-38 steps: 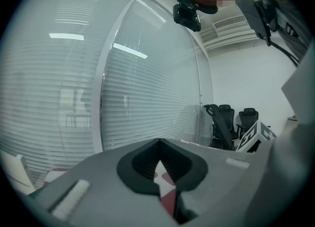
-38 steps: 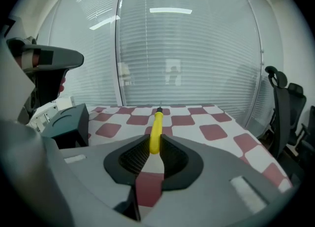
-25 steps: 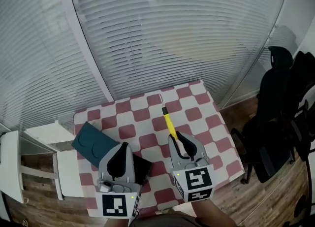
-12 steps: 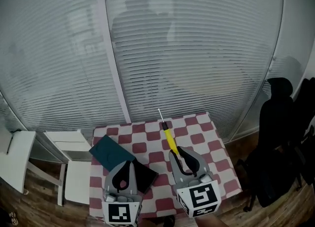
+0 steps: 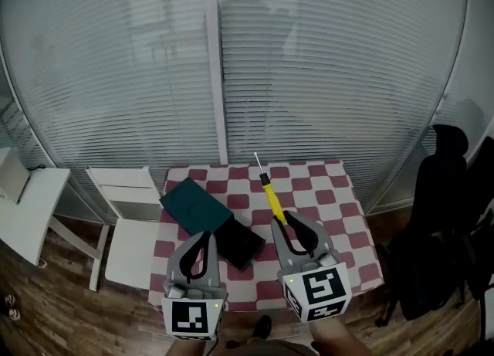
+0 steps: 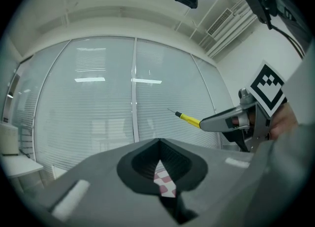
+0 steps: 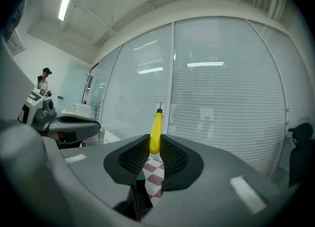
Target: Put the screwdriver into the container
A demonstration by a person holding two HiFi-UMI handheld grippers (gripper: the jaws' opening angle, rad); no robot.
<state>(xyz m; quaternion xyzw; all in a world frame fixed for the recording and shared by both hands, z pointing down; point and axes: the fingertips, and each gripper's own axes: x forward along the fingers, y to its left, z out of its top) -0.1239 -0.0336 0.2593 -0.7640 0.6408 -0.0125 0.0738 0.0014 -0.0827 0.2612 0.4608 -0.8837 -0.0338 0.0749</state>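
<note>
A yellow-handled screwdriver (image 5: 268,193) sticks forward, metal tip away from me, with my right gripper (image 5: 287,218) shut on its handle above the checkered table (image 5: 332,192). In the right gripper view the handle (image 7: 156,130) sits clamped between the jaws. A dark teal container (image 5: 196,205) lies on the table's left half, and a black part (image 5: 242,243) lies against its near corner. My left gripper (image 5: 205,239) hangs over that black part, shut with nothing in it. From the left gripper view, the screwdriver (image 6: 188,118) and the right gripper (image 6: 231,121) show at the right.
A white chair (image 5: 130,227) stands against the table's left side and a white desk (image 5: 23,215) further left. A black office chair (image 5: 444,215) stands at the right. Glass walls with blinds (image 5: 309,61) close off the back. The floor is wood.
Both grippers have risen well above the table, which now looks smaller and further off. The screwdriver stays held in the right gripper. The left gripper stays shut.
</note>
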